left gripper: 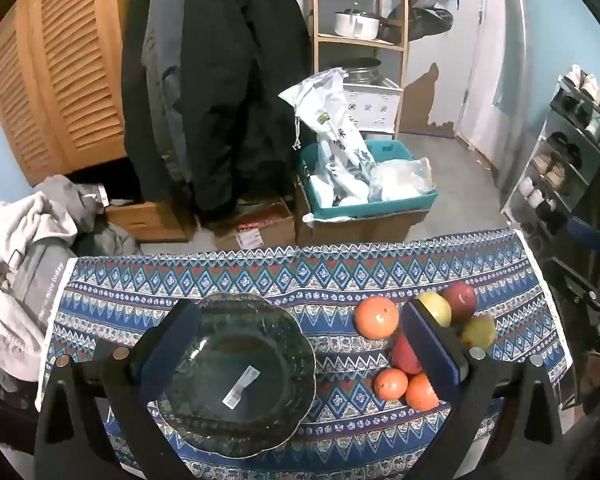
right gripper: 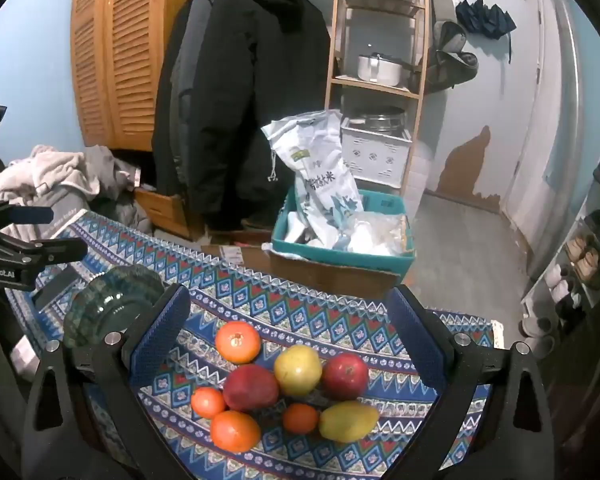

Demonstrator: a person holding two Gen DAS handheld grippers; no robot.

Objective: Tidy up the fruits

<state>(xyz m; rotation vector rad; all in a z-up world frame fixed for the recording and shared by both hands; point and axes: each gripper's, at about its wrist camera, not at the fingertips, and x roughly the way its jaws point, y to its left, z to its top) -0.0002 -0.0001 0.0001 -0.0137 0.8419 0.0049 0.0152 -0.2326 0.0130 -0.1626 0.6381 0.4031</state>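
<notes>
Beside the glass bowl [left gripper: 236, 376], to its right on the patterned bench cloth [left gripper: 292, 276], all the fruit is still sitting loose: oranges [right gripper: 237, 342], two red apples [right gripper: 345, 375], a yellow apple [right gripper: 298, 369], a mango [right gripper: 349, 421]. Bowl is holding no fruit, only a sticker; sorting is not yet begun, by my reading. Left gripper [left gripper: 300, 354] is hanging released over the bowl, grasping nothing. Right gripper [right gripper: 296, 340] is spreading wide above the fruit pile, also grasping nothing. Every piece is left to move.

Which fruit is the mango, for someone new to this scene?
Start at the patterned tablecloth, then find the fruit pile right of the glass bowl. The mango lies at the pile's near right edge: the only elongated yellow-green fruit; its neighbours are round.
</notes>
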